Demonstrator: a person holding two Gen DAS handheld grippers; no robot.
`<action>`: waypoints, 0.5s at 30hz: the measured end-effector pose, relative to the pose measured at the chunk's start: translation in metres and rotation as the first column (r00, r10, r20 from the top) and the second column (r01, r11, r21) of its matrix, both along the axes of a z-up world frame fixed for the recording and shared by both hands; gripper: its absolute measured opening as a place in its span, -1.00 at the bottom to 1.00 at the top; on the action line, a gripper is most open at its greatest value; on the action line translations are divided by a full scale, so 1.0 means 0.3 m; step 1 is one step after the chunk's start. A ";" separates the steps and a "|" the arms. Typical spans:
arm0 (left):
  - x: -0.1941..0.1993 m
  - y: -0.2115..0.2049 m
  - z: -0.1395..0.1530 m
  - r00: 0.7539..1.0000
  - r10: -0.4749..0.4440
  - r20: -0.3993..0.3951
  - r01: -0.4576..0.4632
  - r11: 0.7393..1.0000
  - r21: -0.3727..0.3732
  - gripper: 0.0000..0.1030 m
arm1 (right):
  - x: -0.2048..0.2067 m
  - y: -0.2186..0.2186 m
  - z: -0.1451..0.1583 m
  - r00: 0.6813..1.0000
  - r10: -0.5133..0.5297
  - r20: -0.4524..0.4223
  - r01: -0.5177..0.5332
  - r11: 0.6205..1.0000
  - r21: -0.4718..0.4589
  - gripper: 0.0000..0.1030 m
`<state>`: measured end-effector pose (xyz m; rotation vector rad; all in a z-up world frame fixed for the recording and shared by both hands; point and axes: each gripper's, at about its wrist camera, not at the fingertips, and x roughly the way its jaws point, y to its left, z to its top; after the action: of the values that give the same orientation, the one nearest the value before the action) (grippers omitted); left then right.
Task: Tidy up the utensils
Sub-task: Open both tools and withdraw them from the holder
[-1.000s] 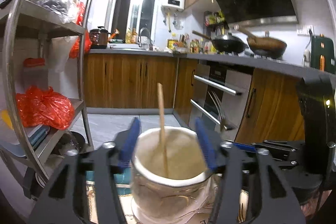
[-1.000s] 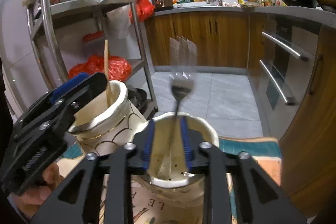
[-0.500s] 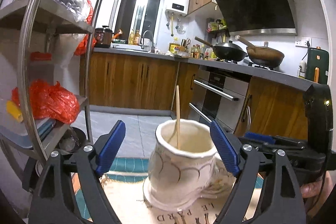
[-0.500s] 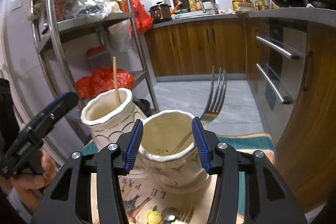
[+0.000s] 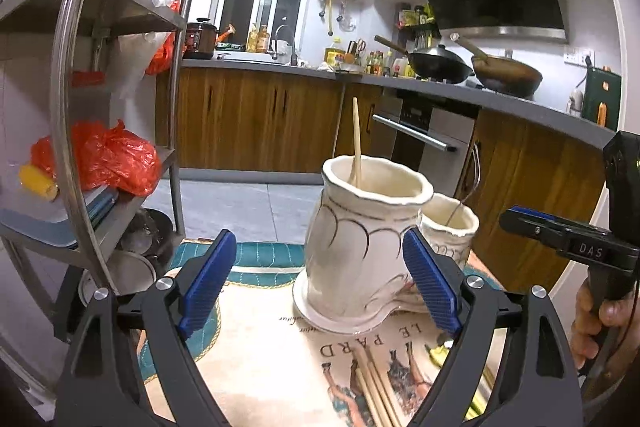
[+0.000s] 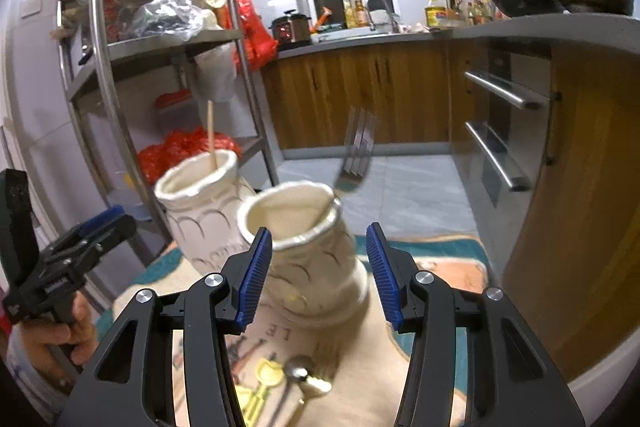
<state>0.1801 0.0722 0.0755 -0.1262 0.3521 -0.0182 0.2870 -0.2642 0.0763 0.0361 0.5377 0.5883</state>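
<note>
A tall cream jar (image 5: 360, 251) with one wooden chopstick (image 5: 356, 143) in it stands on a printed mat (image 5: 260, 339). My left gripper (image 5: 318, 243) is short of that jar, its jaws opening and its blue pads clear of the jar's sides. Behind it to the right stands a shorter cream jar (image 5: 450, 231). In the right wrist view that shorter jar (image 6: 316, 267) holds a steel fork (image 6: 356, 151), tines up. My right gripper (image 6: 318, 239) is open just in front of it, touching nothing. Loose chopsticks (image 5: 376, 387) lie on the mat.
A spoon (image 6: 298, 367) and a yellow utensil (image 6: 266, 371) lie on the mat near my right gripper. A steel shelf rack (image 5: 68, 107) with red bags stands at the left. Wooden cabinets and an oven (image 6: 500, 131) run along the right.
Both grippers opened and drew back from the jars. The chopstick now stands in the tall jar and the fork in the shorter one, both let go.
</note>
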 end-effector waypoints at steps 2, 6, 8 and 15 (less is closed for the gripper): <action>-0.009 -0.005 -0.009 1.000 -0.005 -0.009 0.005 1.000 0.006 0.65 | -0.009 -0.017 -0.019 1.000 -0.008 -0.008 0.008 1.000 -0.014 -0.01; -0.015 -0.030 -0.029 0.999 -0.028 -0.045 0.029 0.999 0.020 0.65 | -0.038 -0.038 -0.060 0.999 -0.002 -0.037 0.000 0.999 -0.042 -0.01; -0.015 -0.045 -0.044 0.997 -0.040 -0.070 0.043 0.999 0.033 0.65 | -0.051 -0.042 -0.085 0.998 0.004 -0.058 -0.008 0.998 -0.068 -0.01; -0.029 -0.085 -0.116 0.983 -0.071 -0.167 0.082 0.995 0.062 0.65 | -0.071 -0.067 -0.169 0.989 0.017 -0.146 -0.034 0.993 -0.113 -0.01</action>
<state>0.1714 0.0466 0.0406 -0.0462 0.5226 -0.0720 0.2658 -0.2843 0.0257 -0.0379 0.7134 0.5818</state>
